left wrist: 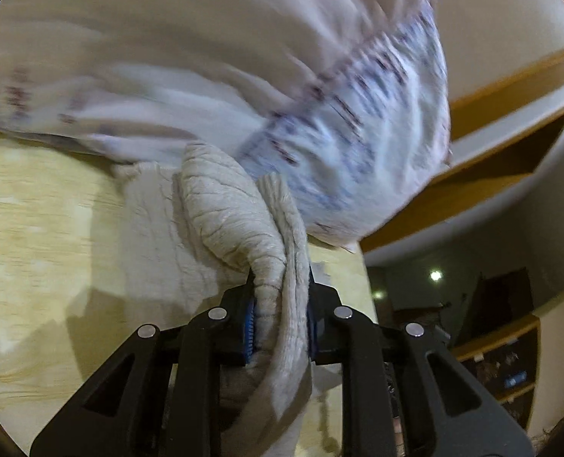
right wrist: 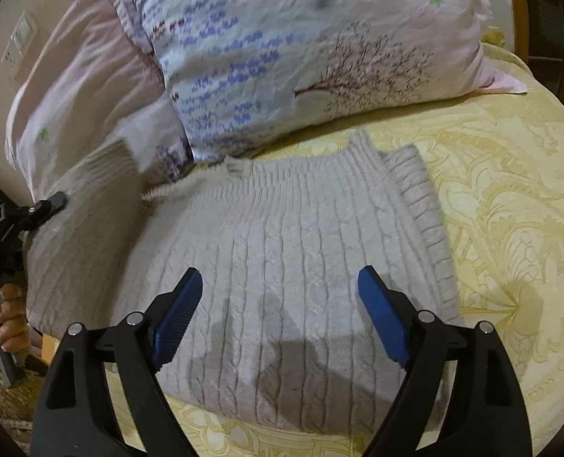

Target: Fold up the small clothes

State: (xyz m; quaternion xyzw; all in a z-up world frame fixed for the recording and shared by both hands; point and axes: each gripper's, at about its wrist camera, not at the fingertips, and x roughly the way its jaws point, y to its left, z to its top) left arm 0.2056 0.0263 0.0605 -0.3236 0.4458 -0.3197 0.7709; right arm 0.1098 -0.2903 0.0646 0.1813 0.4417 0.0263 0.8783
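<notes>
Bed w/ yellow cover holds the sweater, lying below the pillow. Left gripper clamped on its sleeve; right gripper fingers wide apart above the body, empty. Best carry the sleeve across w/o dragging, lay it flat.

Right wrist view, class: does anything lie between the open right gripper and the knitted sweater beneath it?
Nothing visible does. The right gripper hangs open directly over the sweater, whose flat middle is bare. The pillow sits behind it, and the left gripper pinches the sweater's left edge only.
</notes>
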